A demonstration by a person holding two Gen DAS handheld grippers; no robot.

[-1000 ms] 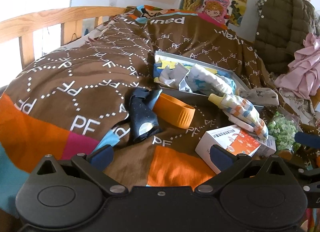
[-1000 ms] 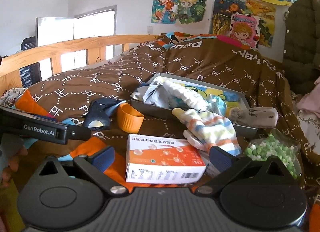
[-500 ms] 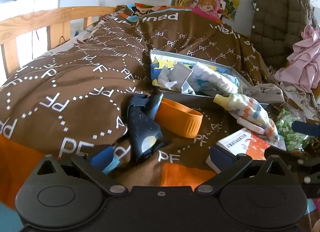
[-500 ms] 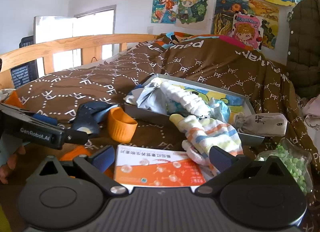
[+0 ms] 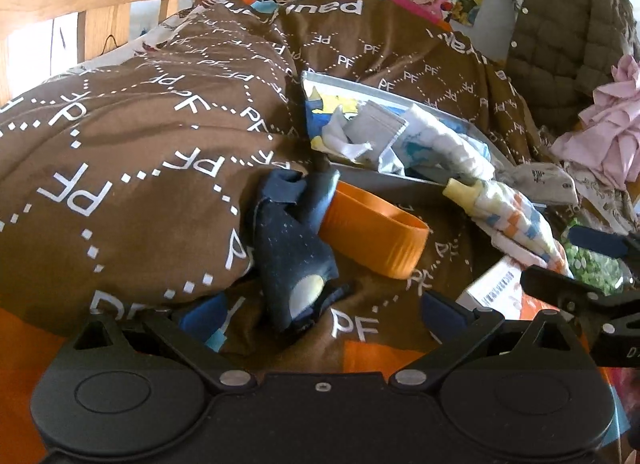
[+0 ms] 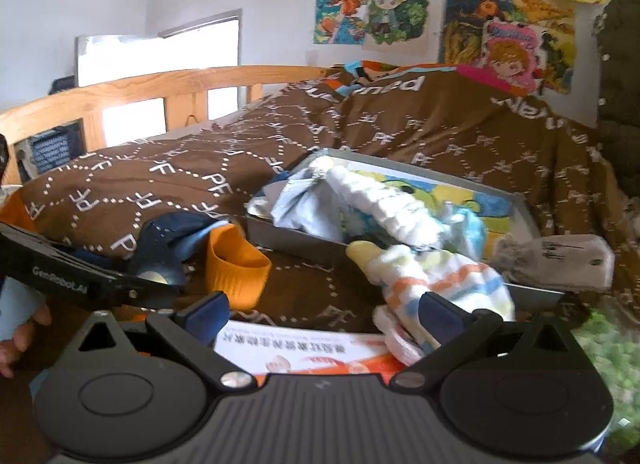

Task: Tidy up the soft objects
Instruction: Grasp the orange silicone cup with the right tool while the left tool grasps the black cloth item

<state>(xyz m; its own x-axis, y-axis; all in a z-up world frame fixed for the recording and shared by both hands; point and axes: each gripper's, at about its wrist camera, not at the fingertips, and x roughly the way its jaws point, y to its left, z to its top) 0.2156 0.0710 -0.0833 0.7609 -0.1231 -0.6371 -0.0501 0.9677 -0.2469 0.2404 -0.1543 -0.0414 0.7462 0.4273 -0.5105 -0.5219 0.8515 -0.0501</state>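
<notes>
A dark navy sock (image 5: 294, 256) with a pale heel patch lies on the brown quilt, just ahead of my open left gripper (image 5: 320, 314). A striped pastel sock (image 6: 436, 284) rests against the grey tray's (image 6: 524, 212) front rim, its near end by the right fingertip of my open right gripper (image 6: 322, 314). The tray (image 5: 360, 86) holds several pale cloths and a white ruffled sock (image 6: 384, 204). A grey sock (image 6: 556, 260) lies at the tray's right corner. The navy sock (image 6: 168, 240) shows at left in the right wrist view, partly behind the left gripper.
An orange cup (image 5: 372, 232) lies on its side beside the navy sock. A white and orange box (image 6: 304, 352) sits under my right gripper. A bag of green pieces (image 5: 592, 260) is at right. A wooden bed rail (image 6: 160, 88) and a hung jacket (image 5: 568, 36) border the bed.
Both grippers have moved forward and lower over the quilt. The navy sock and orange cup loom larger in the left view; the box has slid under the right gripper.
</notes>
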